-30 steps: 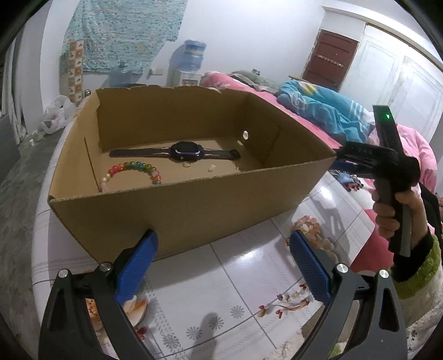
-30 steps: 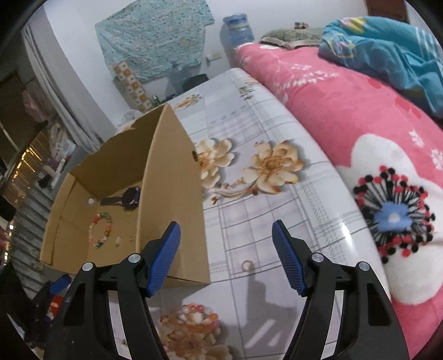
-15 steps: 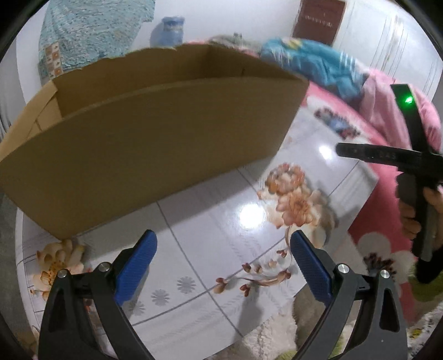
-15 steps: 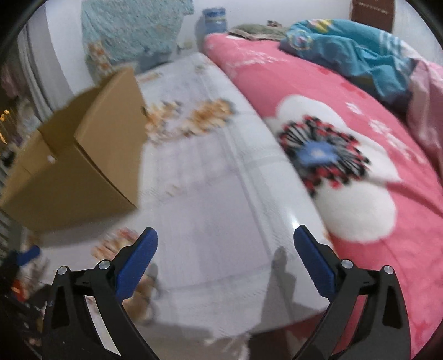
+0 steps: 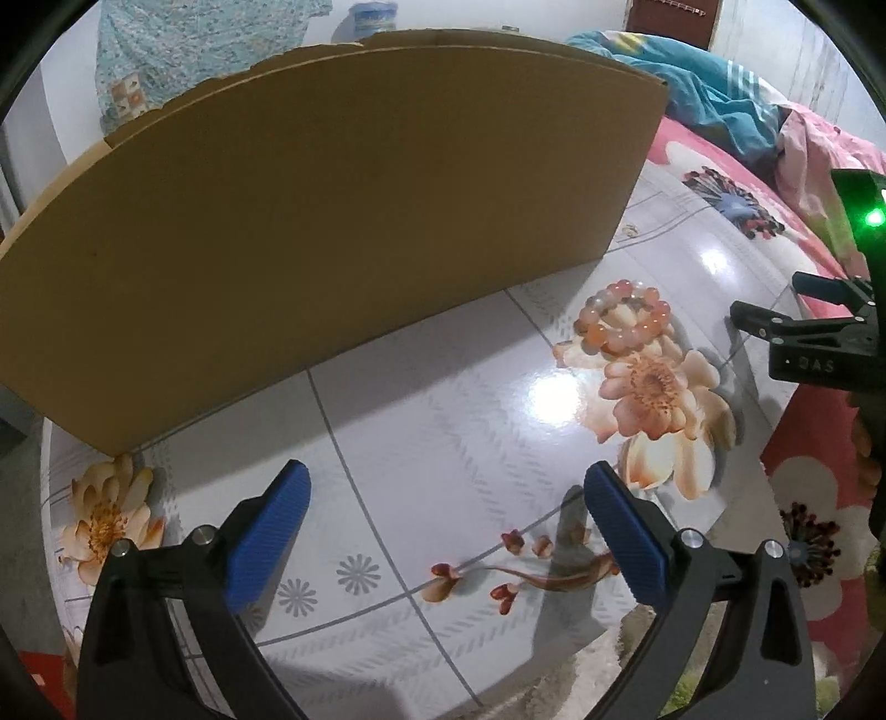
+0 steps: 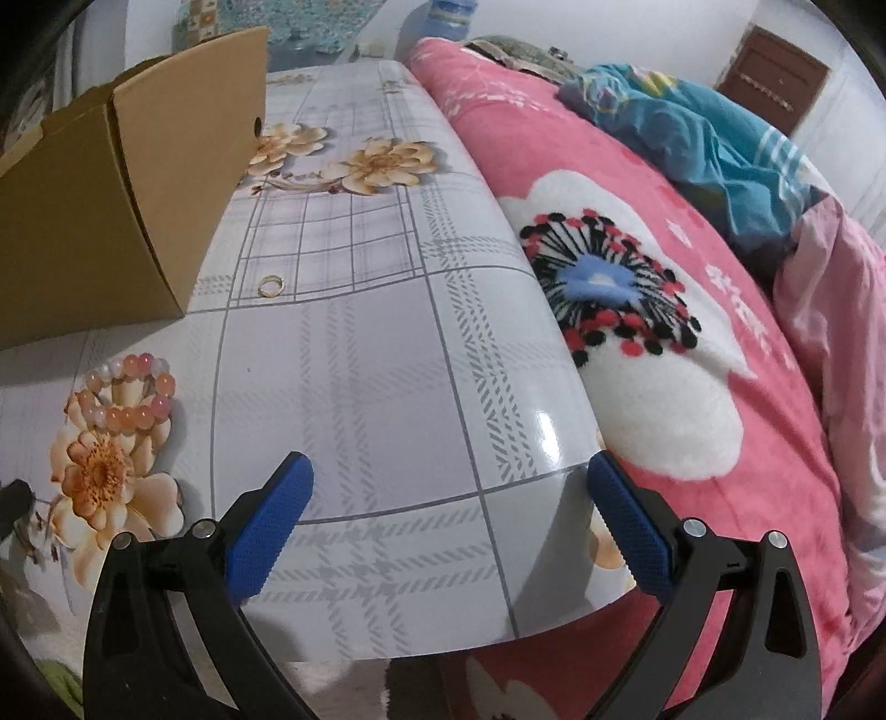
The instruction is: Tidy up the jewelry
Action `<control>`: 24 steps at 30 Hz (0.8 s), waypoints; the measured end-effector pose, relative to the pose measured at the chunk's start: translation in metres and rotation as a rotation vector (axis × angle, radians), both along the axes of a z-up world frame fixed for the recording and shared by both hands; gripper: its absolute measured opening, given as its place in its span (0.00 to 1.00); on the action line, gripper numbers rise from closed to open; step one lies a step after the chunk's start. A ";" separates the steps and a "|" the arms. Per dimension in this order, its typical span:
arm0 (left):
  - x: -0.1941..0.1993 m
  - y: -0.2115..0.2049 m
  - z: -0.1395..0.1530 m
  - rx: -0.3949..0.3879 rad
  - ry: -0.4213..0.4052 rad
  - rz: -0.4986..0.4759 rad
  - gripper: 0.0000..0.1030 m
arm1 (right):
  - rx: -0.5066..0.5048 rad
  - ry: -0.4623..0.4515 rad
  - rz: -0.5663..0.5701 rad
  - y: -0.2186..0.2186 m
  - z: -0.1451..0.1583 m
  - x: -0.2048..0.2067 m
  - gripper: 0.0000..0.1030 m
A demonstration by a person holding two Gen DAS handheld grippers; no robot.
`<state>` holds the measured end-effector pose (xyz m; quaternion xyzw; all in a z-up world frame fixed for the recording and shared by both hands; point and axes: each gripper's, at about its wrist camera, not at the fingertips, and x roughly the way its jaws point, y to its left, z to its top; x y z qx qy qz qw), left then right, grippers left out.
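A pink and orange bead bracelet (image 5: 623,319) (image 6: 130,399) lies on the flowered tabletop in front of the cardboard box (image 5: 332,221) (image 6: 111,210). A small gold ring (image 6: 271,286) rests on the table by the box's near corner. My left gripper (image 5: 446,498) is open above the bare tabletop, left of and nearer than the bracelet, with nothing between its blue pads. My right gripper (image 6: 451,490) is open over the table's right edge, the bracelet far to its left. In the left wrist view the right gripper (image 5: 769,318) enters from the right, just beyond the bracelet. The box's inside is hidden.
A bed with a pink flowered blanket (image 6: 637,332) and a blue quilt (image 6: 692,138) runs along the table's right edge. A water bottle (image 5: 374,16) stands against the far wall. The tabletop (image 6: 360,360) ends close below both grippers.
Both grippers have dropped and tilted down toward the tabletop. The box's inside, with watch and bead bracelet, has passed out of sight. The right gripper's jaws have spread wider.
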<state>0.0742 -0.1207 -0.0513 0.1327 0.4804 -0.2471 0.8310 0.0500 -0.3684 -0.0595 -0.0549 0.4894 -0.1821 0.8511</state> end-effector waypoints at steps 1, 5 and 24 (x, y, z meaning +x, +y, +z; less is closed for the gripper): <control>0.000 -0.004 -0.001 0.009 -0.004 0.001 0.94 | 0.002 0.004 0.004 0.000 0.000 0.000 0.92; -0.001 -0.005 -0.002 0.020 -0.010 0.009 0.94 | 0.008 0.015 0.018 0.000 0.000 0.001 0.92; -0.004 -0.002 -0.002 0.014 -0.020 0.025 0.95 | -0.068 -0.030 0.051 0.011 0.007 0.001 0.92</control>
